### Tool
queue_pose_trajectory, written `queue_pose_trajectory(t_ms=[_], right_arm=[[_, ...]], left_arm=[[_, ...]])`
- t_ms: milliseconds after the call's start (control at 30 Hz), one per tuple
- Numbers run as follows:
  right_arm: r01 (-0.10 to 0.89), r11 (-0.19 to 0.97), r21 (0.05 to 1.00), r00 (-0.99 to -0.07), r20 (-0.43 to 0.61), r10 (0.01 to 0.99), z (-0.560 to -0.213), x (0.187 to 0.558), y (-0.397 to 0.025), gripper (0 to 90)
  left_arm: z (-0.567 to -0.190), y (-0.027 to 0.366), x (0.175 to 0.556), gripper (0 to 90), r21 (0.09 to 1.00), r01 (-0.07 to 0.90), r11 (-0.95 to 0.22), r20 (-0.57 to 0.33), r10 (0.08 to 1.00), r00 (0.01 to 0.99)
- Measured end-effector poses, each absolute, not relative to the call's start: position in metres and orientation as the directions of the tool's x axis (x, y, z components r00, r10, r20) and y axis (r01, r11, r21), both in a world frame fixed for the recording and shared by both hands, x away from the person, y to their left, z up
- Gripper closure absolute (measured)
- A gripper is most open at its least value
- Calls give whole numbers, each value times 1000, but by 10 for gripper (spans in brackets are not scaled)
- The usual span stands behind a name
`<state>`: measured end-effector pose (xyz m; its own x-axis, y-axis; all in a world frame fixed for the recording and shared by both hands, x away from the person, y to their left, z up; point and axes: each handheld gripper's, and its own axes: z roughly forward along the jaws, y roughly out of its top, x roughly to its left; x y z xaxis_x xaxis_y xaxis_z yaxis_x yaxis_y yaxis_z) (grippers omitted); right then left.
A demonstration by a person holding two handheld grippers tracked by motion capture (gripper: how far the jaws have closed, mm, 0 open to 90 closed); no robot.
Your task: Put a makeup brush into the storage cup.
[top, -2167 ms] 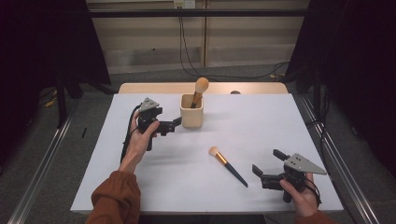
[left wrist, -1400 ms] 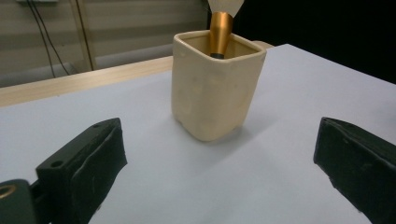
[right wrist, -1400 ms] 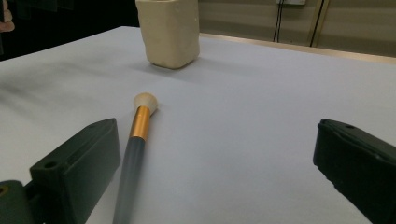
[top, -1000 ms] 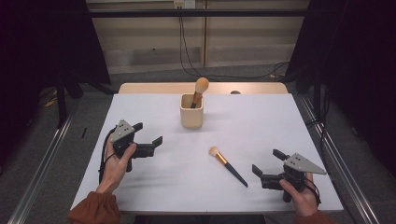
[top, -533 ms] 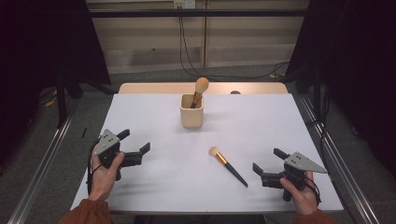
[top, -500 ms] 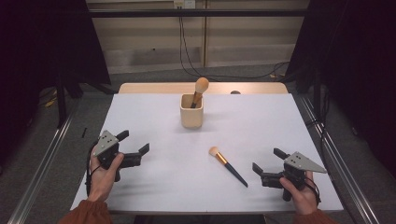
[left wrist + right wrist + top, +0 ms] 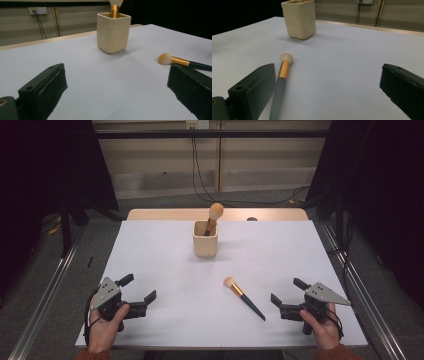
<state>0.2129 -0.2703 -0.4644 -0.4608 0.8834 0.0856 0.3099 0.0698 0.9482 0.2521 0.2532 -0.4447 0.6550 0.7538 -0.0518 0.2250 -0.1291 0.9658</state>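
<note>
Withdrawn from cup: left gripper, released. Brush beside released right gripper; light, stiff; grip mid-handle.

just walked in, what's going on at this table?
A person holds a two-jaw gripper in each hand over a white table. One makeup brush stands bristles-up in the beige cup; a second makeup brush lies flat on the table, apart from the cup. The left gripper sits open and empty near the table's front left. The right gripper is open and empty too, just right of the lying brush's handle end, not touching it.
</note>
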Motion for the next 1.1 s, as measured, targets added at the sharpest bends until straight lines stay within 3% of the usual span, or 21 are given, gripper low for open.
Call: queue_pose_trajectory(t_ms=[100,800,1100], right_arm=[[305,77,949,-464,77,883,-464,212,-271,4],[303,72,950,-466,82,881,-462,214,-270,3],[303,96,948,-511,76,856,-462,215,-264,3]], left_arm=[[-443,252,244,13,971,195,-136,-30,743,669],[-454,257,250,28,958,251,-136,-63,756,652],[-454,258,250,26,958,259,-119,-79,762,643]])
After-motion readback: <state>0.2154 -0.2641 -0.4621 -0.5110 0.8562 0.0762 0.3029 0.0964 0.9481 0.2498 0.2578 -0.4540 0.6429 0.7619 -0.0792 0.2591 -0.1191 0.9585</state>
